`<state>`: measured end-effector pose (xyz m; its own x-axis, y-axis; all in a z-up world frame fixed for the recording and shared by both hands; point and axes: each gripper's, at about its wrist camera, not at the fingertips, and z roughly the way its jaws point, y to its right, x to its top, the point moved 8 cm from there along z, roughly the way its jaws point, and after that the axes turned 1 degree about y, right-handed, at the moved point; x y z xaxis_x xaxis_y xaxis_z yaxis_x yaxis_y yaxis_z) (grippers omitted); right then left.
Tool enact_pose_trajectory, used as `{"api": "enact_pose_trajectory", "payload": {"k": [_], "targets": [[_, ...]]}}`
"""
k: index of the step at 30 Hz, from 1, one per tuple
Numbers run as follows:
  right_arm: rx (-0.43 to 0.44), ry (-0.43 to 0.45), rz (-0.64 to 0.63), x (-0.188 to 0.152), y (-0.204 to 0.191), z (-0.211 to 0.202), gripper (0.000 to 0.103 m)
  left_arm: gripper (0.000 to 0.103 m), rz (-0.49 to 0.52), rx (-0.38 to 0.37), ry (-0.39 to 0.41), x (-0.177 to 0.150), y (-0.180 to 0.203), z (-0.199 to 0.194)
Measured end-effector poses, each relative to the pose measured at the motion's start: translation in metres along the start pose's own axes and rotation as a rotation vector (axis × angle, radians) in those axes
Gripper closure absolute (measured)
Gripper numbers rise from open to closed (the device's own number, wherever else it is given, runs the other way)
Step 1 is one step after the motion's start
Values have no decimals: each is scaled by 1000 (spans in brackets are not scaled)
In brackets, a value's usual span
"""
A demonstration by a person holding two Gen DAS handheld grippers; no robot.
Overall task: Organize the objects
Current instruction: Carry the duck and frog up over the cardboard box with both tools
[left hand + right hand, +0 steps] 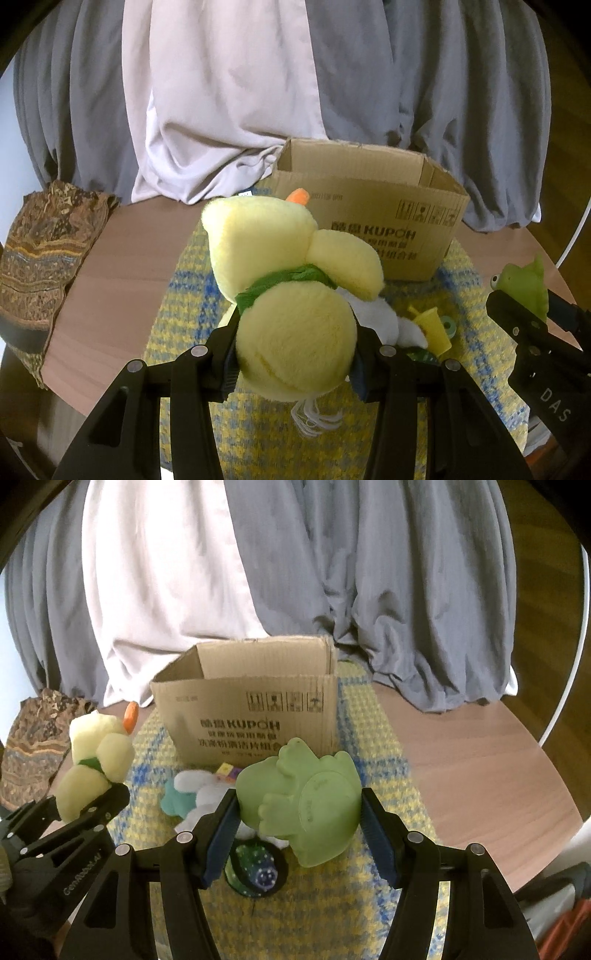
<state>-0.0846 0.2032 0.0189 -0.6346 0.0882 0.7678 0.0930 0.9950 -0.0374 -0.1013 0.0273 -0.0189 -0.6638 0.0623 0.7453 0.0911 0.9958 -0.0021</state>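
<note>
Both toys are up off the table, yellow plush duck (295, 325) squeezed in the left fingers (236, 354), green frog (303, 801) clamped in the right fingers (373, 827), open cardboard box (258, 709) dead ahead, upper centre.

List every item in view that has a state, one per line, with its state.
left gripper: shut on the yellow plush duck, lifted off the mat.
right gripper: shut on the green rubber frog, lifted off the mat.
cardboard box: open-topped, upright on the checked mat; inside not visible.
white plush toy: lying on the mat.
yellow toy cup: tipped over on the mat.
patterned cloth: folded at the table edge.
</note>
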Motion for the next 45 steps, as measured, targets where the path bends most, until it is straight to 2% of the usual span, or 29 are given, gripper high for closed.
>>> {"api": "enact_pose_trajectory", "payload": {"k": [19,34,45], "targets": [[-3,83,-22,58,-11,-1,39,56,27,-20,87,65,3,1],[-10,106,-43,111,-18,12,39,56,66,-48,108,115,10,23],[-15,70,-40,141,-17,34,39,56,79,-82,82,142,16,46]]}}
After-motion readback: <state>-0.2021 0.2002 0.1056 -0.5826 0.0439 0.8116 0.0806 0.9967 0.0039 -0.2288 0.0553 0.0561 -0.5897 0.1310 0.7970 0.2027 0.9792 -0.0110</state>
